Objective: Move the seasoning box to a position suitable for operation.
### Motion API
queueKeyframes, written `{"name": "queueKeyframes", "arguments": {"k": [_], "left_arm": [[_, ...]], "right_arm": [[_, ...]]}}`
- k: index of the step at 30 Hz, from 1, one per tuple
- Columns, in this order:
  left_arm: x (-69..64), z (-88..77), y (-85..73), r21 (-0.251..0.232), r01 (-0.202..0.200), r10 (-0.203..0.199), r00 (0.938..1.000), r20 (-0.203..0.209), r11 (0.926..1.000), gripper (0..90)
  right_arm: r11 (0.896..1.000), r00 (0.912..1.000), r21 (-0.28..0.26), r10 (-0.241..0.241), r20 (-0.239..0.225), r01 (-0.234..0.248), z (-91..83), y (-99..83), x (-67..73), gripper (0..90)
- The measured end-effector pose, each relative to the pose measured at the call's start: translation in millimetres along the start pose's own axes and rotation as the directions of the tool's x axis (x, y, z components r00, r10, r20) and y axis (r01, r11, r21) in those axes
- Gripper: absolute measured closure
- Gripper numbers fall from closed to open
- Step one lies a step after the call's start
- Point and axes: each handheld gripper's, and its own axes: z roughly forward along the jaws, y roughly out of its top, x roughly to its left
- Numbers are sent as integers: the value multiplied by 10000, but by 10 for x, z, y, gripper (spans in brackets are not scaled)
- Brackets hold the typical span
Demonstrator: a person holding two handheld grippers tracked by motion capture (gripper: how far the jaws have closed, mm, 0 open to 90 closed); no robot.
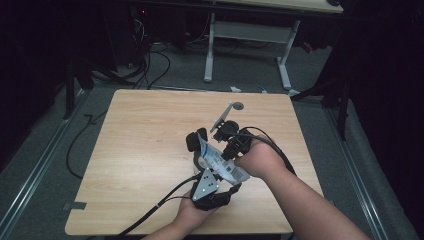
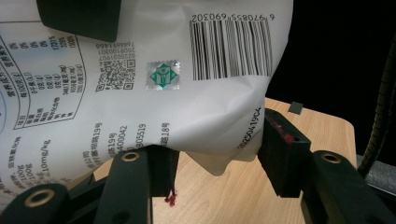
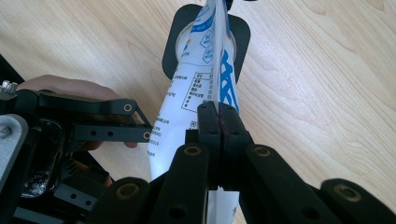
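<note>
In the high view, both grippers meet a little below and right of the centre of the frame, over the wooden table point(image 1: 135, 130). The right gripper point(image 1: 227, 159) comes from the right side and is clamped on the edge of a white bag point(image 1: 216, 161) with blue print. The left gripper point(image 1: 202, 167) comes from the bottom, with its grey plate on top, and its jaws stand around the lower part of the bag. The bag's long axis runs from upper left to lower right in the frame. A black scale point(image 1: 195, 141) lies on the table just beside the bag, at its upper left end. Behind the table, at the top of the frame, stands a white desk frame point(image 1: 245, 35) on the grey floor.

In the left gripper view, the left gripper point(image 2: 217, 154) has its jaws apart, one on each side of the bag's lower corner. The bag point(image 2: 187, 107) fills the upper left and shows a barcode at the top. The right pad is just beside the bag's edge; I cannot tell if it presses.

In the right gripper view, the right gripper point(image 3: 218, 122) has its jaws together, pinching the thin edge of the bag point(image 3: 205, 79). The bag stands edge-on and points to the top of the frame, where the scale point(image 3: 238, 35) lies under it on the table point(image 3: 327, 84). The left gripper point(image 3: 107, 121) is at the left.
</note>
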Motion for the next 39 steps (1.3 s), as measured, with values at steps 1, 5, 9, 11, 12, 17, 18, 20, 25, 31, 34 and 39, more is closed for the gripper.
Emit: {"name": "queueKeyframes", "arguments": {"k": [1,5,9,11,12,17,18,20,25,31,34,39], "left_arm": [[1,-1,3,-9,-7,7,10000,-4,10000,519],[4,-7,16,-9,-26,26,10000,-7,10000,520],[2,-4,22,-39,6,-6,10000,2,10000,520],[1,-1,22,-51,19,-19,10000,5,10000,520],[0,1,21,-56,25,-25,10000,8,10000,520],[-1,5,24,-88,42,-42,10000,15,10000,520],[-1,7,24,-93,41,-41,10000,13,9999,520],[1,7,25,-100,49,-49,10000,14,9999,520],[2,6,30,-111,49,-49,10000,15,9999,520],[13,3,39,-137,47,-48,10000,-22,9999,521],[18,1,43,-147,58,-58,10000,-34,9999,521],[24,-5,46,-159,44,-45,10000,-64,9999,521]], "right_arm": [[10000,10000,2,-4,17,4,-4,2,1,899],[10000,10000,-17,40,5,-40,-16,9,6,899],[10000,10000,2,4,51,-4,-20,14,5,899],[10000,10000,12,2,57,-2,-18,14,4,899],[10000,10000,20,6,56,-6,-17,14,3,899],[10000,10000,46,35,48,-35,-16,15,3,899],[10000,10000,40,1,51,-1,-16,15,0,899],[10000,10000,15,-1,33,1,-16,15,-4,899],[10000,10000,15,-64,34,64,-12,21,-9,899],[10000,9999,0,-55,87,55,-15,37,-8,899],[10000,10000,-11,-53,28,53,-16,44,-10,899],[9999,9999,-6,-104,81,104,-13,60,-5,899]]}}
